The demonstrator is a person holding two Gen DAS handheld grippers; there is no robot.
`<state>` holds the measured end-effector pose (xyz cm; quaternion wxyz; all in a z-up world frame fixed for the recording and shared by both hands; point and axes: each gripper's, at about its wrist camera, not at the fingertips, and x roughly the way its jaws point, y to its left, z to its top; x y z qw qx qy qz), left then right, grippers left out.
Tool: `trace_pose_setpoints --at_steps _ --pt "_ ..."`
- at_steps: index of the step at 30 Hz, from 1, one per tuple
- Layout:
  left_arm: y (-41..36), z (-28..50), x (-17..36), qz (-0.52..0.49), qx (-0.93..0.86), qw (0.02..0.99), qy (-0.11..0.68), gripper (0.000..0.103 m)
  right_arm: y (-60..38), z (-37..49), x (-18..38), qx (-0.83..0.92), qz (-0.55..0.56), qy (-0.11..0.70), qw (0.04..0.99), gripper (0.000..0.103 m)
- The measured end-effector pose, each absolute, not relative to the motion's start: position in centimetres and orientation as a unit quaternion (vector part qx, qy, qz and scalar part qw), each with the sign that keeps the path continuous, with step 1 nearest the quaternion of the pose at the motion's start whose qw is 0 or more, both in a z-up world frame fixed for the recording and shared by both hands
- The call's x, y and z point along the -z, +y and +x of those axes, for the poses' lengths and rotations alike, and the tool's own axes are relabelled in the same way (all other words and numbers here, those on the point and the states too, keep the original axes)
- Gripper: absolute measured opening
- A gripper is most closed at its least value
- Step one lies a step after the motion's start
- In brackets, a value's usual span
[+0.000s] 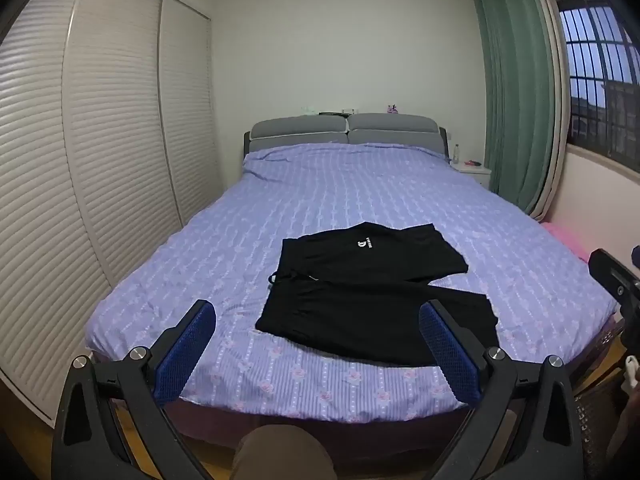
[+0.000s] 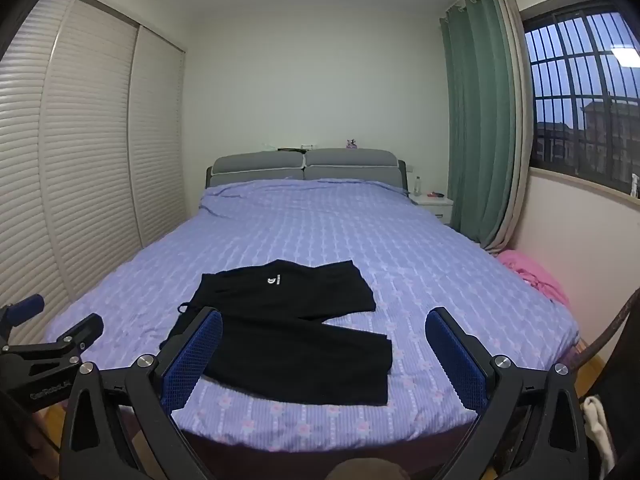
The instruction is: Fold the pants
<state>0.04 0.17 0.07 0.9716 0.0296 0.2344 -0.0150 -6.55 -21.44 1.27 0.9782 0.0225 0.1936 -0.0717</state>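
Note:
Black shorts-style pants [image 1: 372,288] lie flat on the purple bed [image 1: 340,200], near its foot, waistband to the left and both legs spread to the right. They also show in the right wrist view [image 2: 288,320]. My left gripper [image 1: 318,312] is open and empty, held above the foot of the bed in front of the pants. My right gripper [image 2: 324,320] is open and empty, at a similar height, further right. Each gripper has blue pads [image 1: 188,356] [image 2: 460,360]. Neither touches the pants.
Louvred wardrobe doors [image 1: 100,152] run along the bed's left side. A grey headboard [image 1: 344,132] and white nightstand [image 1: 472,168] stand at the far end. Green curtain [image 1: 516,100] and a barred window are on the right. Pink cloth [image 2: 532,272] lies by the right bed edge.

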Motion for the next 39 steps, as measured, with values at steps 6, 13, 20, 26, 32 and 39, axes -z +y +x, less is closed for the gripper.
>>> trace_pose_setpoints --at_steps 6,13,20,26,32,39 --pt "-0.1 0.5 -0.1 0.035 0.003 0.972 0.231 0.103 -21.7 -6.9 -1.3 0.074 0.027 0.188 0.979 0.103" --pt "0.0 -0.2 -0.2 0.036 0.020 0.972 0.230 0.103 -22.0 -6.5 -0.9 0.074 0.029 0.195 0.978 0.103" --pt "0.0 0.0 0.1 0.039 0.019 0.972 0.233 0.103 -22.3 -6.3 -0.8 0.072 0.032 0.198 0.977 0.103" --pt "-0.2 0.0 0.4 0.043 0.019 0.972 0.231 0.103 -22.2 -6.2 -0.8 0.073 0.030 0.199 0.977 0.103" --pt "-0.4 0.0 0.5 0.044 0.019 0.972 0.232 0.103 -22.2 -6.2 -0.7 0.075 0.034 0.202 0.976 0.103" --pt "-0.5 0.1 0.7 0.050 0.016 0.971 0.234 0.103 -22.4 -6.2 -0.7 0.071 0.038 0.202 0.976 0.103"
